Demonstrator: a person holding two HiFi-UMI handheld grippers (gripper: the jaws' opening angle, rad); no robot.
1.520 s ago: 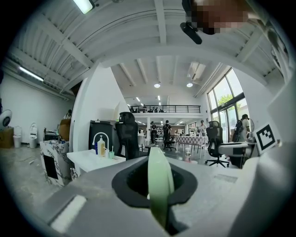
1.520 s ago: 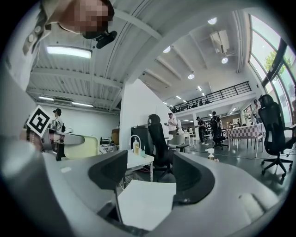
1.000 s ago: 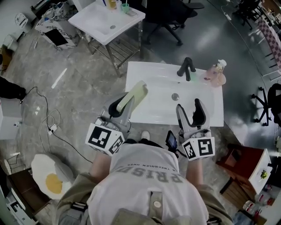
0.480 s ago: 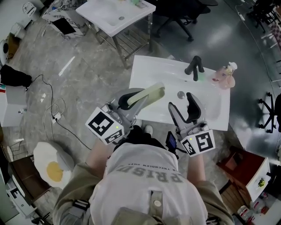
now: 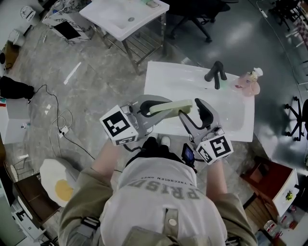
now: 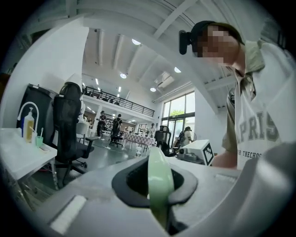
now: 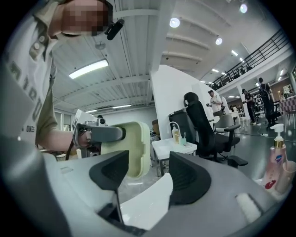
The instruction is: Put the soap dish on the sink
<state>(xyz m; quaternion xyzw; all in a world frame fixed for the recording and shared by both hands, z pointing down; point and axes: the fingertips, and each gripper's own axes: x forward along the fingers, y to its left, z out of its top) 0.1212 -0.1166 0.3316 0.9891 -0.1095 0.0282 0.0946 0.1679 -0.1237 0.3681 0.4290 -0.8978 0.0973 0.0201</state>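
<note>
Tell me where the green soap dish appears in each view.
Head view: soap dish at centre, in the left gripper, over the sink's near side.
Left gripper view: bottom centre, edge-on between shut jaws.
Right gripper view: left of centre, beyond the open jaws.
Shared landmark: the second sink on its stand.

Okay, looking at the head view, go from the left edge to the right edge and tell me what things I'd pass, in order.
Fried-egg cushion on the floor → pale green soap dish → black faucet → pink soap bottle → black chair at the right edge.
</note>
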